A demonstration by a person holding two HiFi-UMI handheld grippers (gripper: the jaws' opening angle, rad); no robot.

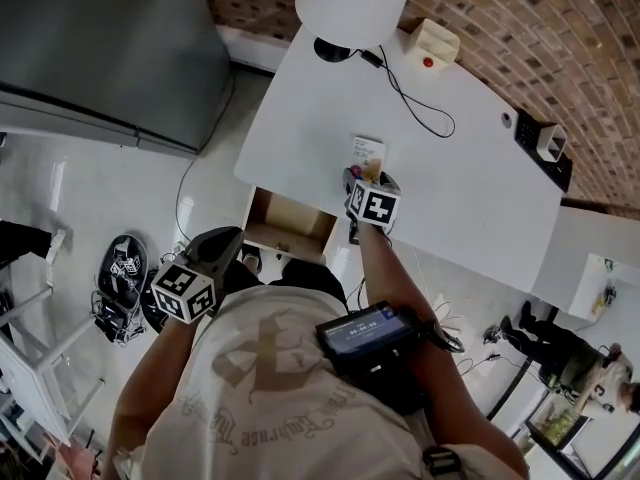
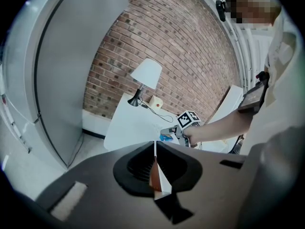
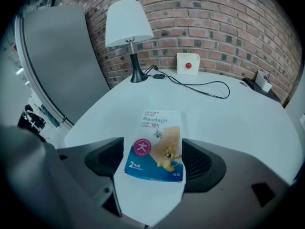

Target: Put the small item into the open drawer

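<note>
The small item is a flat bandage box, white and blue with a cartoon print. It lies on the white table near the front edge. My right gripper is open and tilted down over the box, whose near end lies between the two jaws; the pads do not press on it. From the head view, the right gripper sits just in front of the box. The open drawer, brown inside, sticks out below the table's front left. My left gripper hangs shut left of the drawer, holding nothing.
At the table's far side stand a white lamp and a cream box with a red button, with a black cable between them. A black device sits at the right end. A grey cabinet stands at left, with gear on the floor.
</note>
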